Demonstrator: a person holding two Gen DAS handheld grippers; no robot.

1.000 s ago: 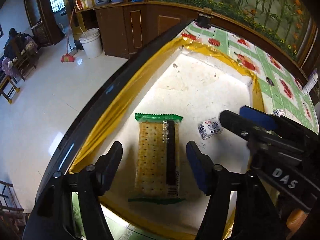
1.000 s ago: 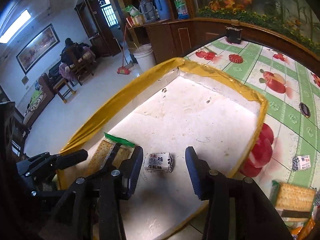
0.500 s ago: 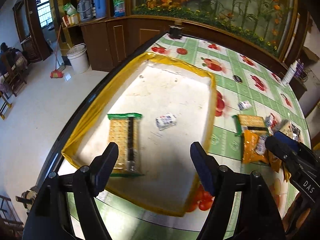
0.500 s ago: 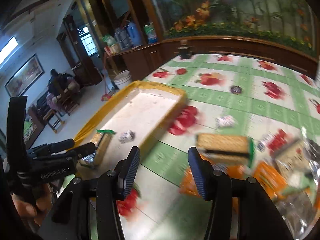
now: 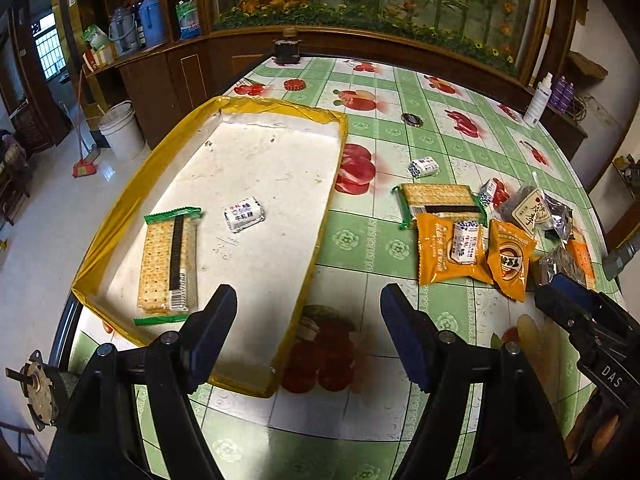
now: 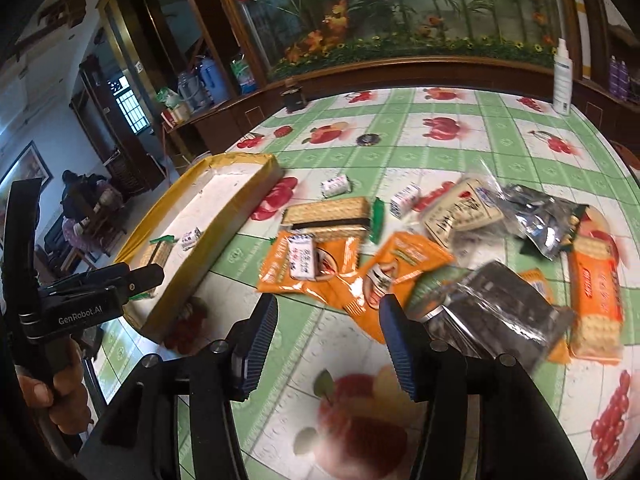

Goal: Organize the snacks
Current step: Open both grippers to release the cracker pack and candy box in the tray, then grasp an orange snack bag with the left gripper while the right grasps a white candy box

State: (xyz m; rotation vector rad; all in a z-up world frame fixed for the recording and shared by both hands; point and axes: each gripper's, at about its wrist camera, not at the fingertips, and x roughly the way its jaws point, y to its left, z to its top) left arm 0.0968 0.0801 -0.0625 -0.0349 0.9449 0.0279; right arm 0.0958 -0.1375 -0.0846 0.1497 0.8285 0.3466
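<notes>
Tray (image 5: 120, 204), yellow-rimmed with a white floor, sat at the left of the worktop (image 5: 360, 360), its long axis running away from the camera. Inside it, near the left rim, a green-ended cracker pack (image 5: 170, 264) lay flat, long axis along the tray's length, one green end toward the far side and the other toward the near rim. Just to its right, apart from it, a small white milk candy (image 5: 244, 214) lay at a slight tilt.

Left tool (image 5: 308, 332) hovered over the tray's near right corner, jaws spread wide, nothing between them.

Right of the tray, loose snacks lay on the fruit-print cloth: a second cracker pack (image 5: 440, 200) with its long axis crosswise, two orange packets (image 5: 440, 252) just in front of it, one with a white candy resting on top, and dark foil bags (image 6: 544, 216) further right. An orange cracker pack (image 6: 596, 296) lay at the far right, long axis toward the camera.

Right tool (image 6: 328, 324) hung above the near edge of the orange packets, jaws spread, empty.
</notes>
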